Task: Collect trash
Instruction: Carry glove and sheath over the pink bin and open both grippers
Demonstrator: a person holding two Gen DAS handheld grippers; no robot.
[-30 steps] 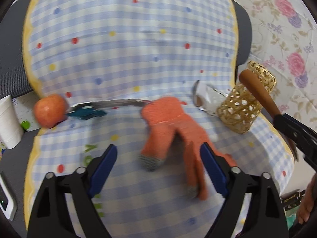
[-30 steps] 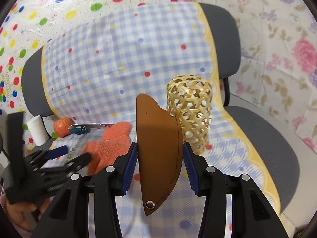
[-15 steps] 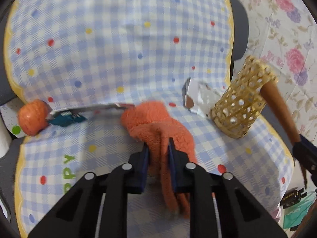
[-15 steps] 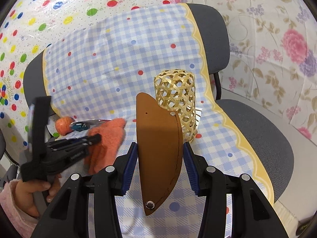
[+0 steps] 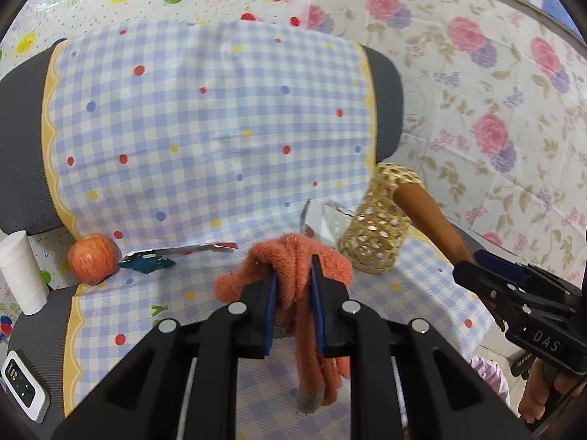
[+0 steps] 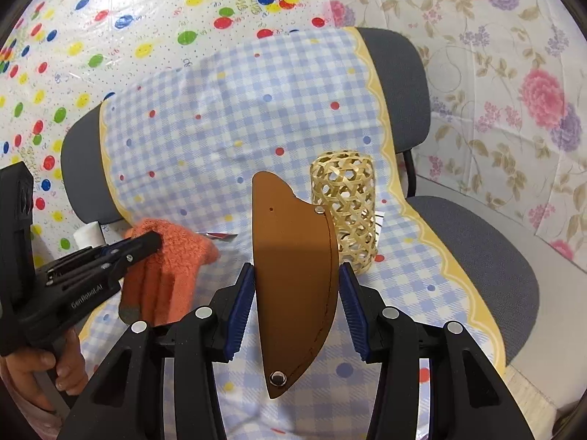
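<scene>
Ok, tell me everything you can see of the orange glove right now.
The orange glove is a fuzzy knit piece with at least one grey fingertip. It is pinched across its middle by the left gripper, the blue-padded fingers pressing it from both sides. It looks lifted off the checked cloth: cuff bunched above the pads, glove fingers dangling limp below. In the right wrist view it hangs left of the brown leather sheath, apart from it.

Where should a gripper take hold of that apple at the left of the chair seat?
Grip the apple across its round middle, coming from above: it rests against the chair back, with the teal wrapper close on its right, so the top is the freest side.
</scene>
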